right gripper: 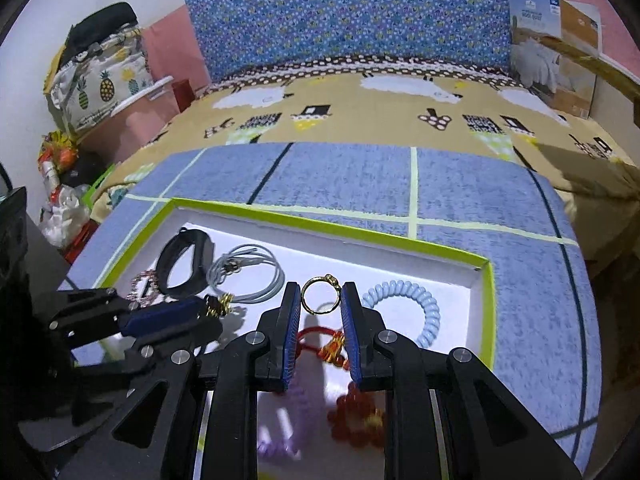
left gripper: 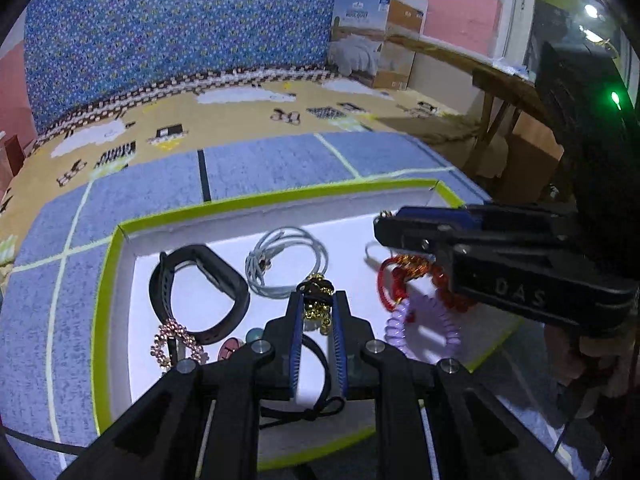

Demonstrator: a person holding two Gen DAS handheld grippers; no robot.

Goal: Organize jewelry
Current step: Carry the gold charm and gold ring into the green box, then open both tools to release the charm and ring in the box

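Note:
A white tray with a green rim (left gripper: 105,280) (right gripper: 486,312) lies on a blue mat and holds jewelry. My left gripper (left gripper: 318,295) is shut on a black and gold beaded piece (left gripper: 317,300), held just above the tray floor; the right wrist view shows that gripper (right gripper: 202,309) at the left with the same beaded piece (right gripper: 221,305). My right gripper (right gripper: 320,285) is shut on a thin gold ring (right gripper: 320,294) over the tray's middle. In the left wrist view the right gripper (left gripper: 385,225) reaches in from the right.
In the tray lie a black watch band (left gripper: 200,292), grey cord loops (left gripper: 286,264), a pink rhinestone piece (left gripper: 176,340), a red cord bracelet (left gripper: 394,280), red beads (right gripper: 356,416), a purple spiral tie (left gripper: 424,328) and a pale blue spiral tie (right gripper: 416,304). A hand (left gripper: 588,364) holds the right gripper.

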